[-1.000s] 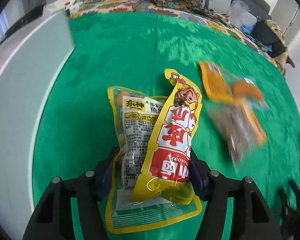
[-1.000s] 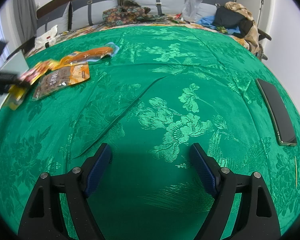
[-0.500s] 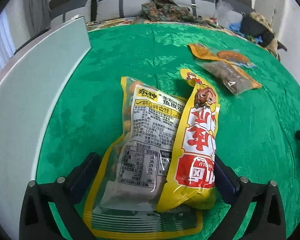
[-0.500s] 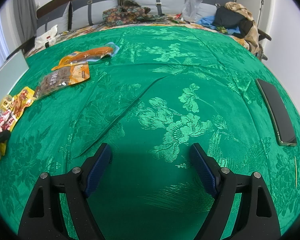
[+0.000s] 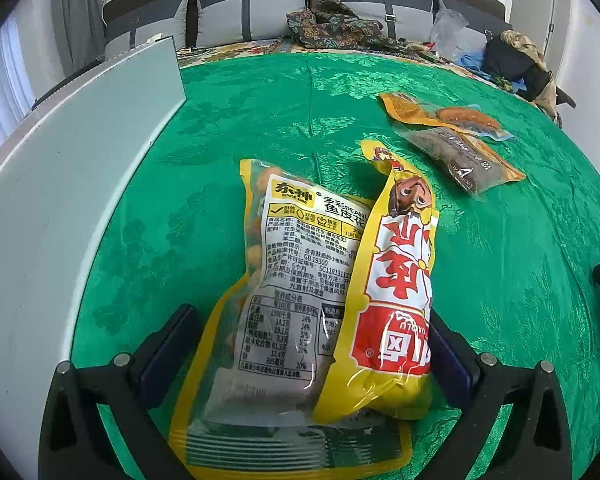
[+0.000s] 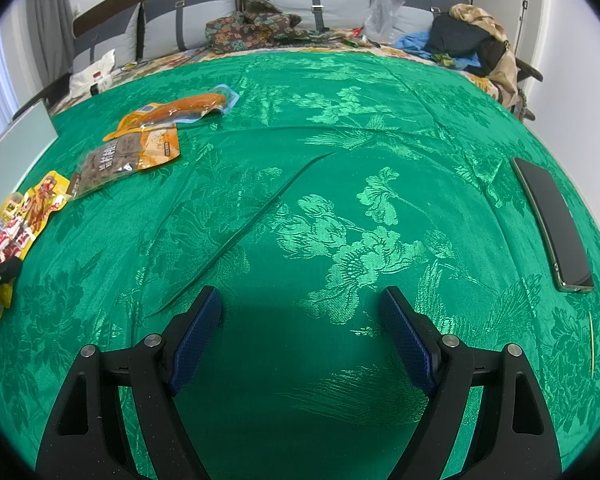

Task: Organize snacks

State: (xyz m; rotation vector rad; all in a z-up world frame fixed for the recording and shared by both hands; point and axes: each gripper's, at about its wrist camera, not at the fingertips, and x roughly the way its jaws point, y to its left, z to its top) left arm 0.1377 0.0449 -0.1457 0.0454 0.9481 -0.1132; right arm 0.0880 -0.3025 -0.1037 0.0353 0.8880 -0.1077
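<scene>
The left gripper is spread wide. Its blue pads sit on each side of two snack bags and do not squeeze them. The peanut bag lies flat on the green cloth, label side up. Its long side runs from near to far, with the top at the far end. The red and yellow snack bag leans on the peanut bag's right edge and points the same way, a bit tilted. A pale flat board runs close along the left. Far and to the right lie a brown snack pack and an orange snack pack, touching each other.

The right gripper is spread wide too, with nothing in it, over bare cloth. A dark phone lies near the right edge.
</scene>
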